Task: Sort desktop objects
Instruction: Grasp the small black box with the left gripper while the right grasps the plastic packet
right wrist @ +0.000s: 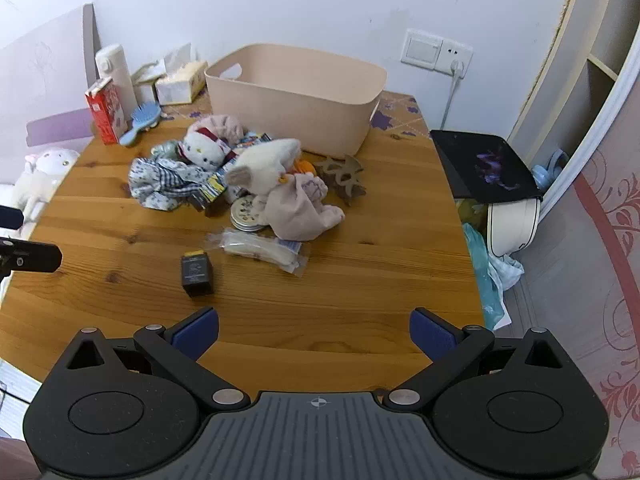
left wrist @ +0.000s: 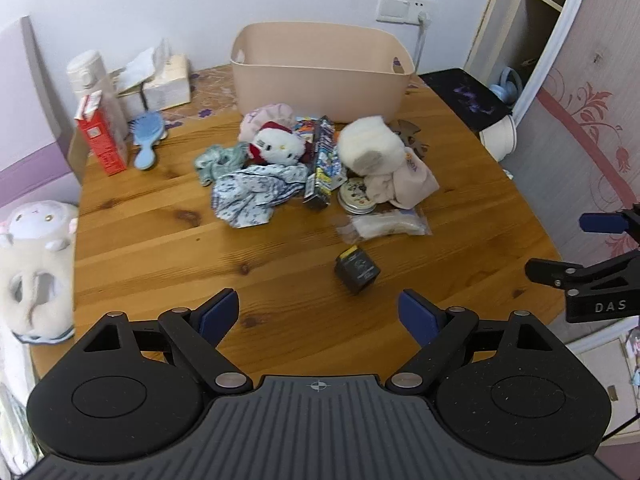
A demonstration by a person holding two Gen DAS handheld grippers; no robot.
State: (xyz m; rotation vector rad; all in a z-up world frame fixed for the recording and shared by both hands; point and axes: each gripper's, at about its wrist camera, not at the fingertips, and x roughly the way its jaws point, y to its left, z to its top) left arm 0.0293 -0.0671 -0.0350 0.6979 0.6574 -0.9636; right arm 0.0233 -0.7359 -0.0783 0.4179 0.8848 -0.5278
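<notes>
Left hand-held gripper (left wrist: 319, 312): spread, empty, near edge.
Right hand-held gripper (right wrist: 314, 330): spread, empty.
Black box (left wrist: 357, 271): mid-surface, rigid, likely light; pinch flat sides.
Plush heap (left wrist: 276, 148): soft, compressible.
Bin (left wrist: 320, 70): far edge.

Both wrist views face the same cluttered table (left wrist: 160, 240) from its near edge.

White wall (right wrist: 280, 0), wall socket (right wrist: 437, 51), wooden table (right wrist: 360, 280)

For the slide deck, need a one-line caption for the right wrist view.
Open right gripper hovers over a wooden table, facing a small black box, a clutter pile and a beige bin.
</notes>
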